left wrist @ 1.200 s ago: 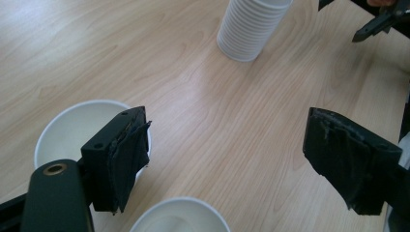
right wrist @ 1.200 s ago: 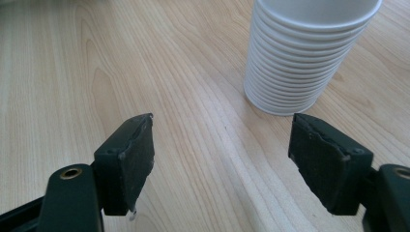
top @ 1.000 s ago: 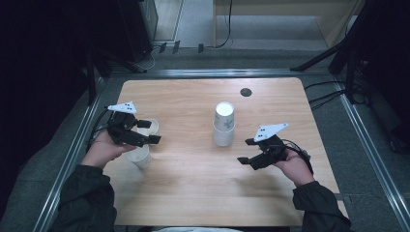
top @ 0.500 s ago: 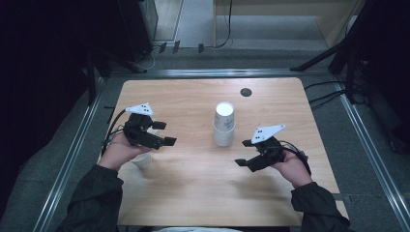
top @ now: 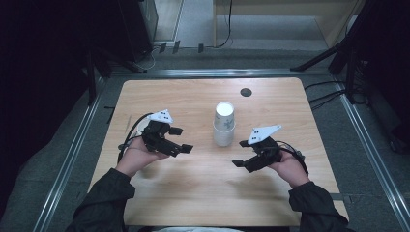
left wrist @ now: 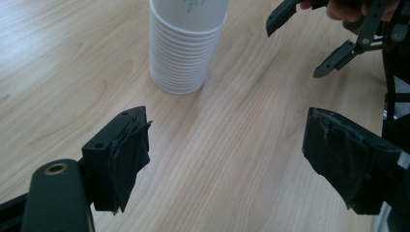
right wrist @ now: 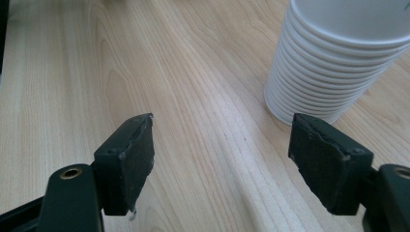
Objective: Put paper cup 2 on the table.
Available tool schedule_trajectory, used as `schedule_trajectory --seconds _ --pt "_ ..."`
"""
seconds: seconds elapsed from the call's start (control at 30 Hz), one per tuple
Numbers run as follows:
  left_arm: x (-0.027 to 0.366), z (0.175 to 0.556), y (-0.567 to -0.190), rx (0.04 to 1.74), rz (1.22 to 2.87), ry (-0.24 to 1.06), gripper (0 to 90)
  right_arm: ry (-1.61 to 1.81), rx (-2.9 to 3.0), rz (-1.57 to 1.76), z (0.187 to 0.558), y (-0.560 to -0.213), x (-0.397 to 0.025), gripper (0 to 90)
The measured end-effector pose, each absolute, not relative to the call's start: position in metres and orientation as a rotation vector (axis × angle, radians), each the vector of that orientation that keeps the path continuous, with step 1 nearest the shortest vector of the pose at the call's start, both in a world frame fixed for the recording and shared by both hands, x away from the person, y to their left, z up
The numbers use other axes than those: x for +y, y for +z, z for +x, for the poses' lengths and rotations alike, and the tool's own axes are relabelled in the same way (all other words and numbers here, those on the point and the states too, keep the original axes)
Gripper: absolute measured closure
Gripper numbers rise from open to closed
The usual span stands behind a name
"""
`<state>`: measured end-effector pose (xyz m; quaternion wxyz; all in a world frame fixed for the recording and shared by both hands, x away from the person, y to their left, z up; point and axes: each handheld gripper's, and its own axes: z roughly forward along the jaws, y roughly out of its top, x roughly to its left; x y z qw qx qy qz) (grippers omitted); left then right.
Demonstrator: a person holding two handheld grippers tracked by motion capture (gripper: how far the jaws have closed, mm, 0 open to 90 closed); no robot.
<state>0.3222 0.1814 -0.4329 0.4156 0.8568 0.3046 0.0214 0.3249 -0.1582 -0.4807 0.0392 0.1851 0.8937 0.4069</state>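
Two grippers, both spread wide and holding nothing. The stack of paper cups (top: 224, 123) stands upright mid-table; it is my landmark. My left gripper (top: 180, 148) hangs to its left, jaws aimed at it; my right gripper (top: 241, 163) sits near its base on the right, slightly toward me. Likely step: take the top cup. Best done with one gripper pinching the lower rims steady while the other closes gently under the top rim and lifts straight up, avoiding a crush.
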Motion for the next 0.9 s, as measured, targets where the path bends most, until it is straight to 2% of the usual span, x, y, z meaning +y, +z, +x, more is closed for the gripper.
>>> schedule_trajectory --seconds 0.3,0.43,0.9 --pt "0.160 0.317 -0.440 0.729 2.160 0.071 16.8 1.247 2.744 0.551 0.324 -0.481 -0.156 25.2" --pt "0.157 0.315 -0.441 0.728 2.126 0.057 16.9 1.252 2.738 0.550 0.323 -0.481 -0.156 25.1" --pt "0.148 0.312 -0.451 0.708 2.158 0.064 17.1 1.251 2.745 0.526 0.323 -0.482 -0.151 25.2"
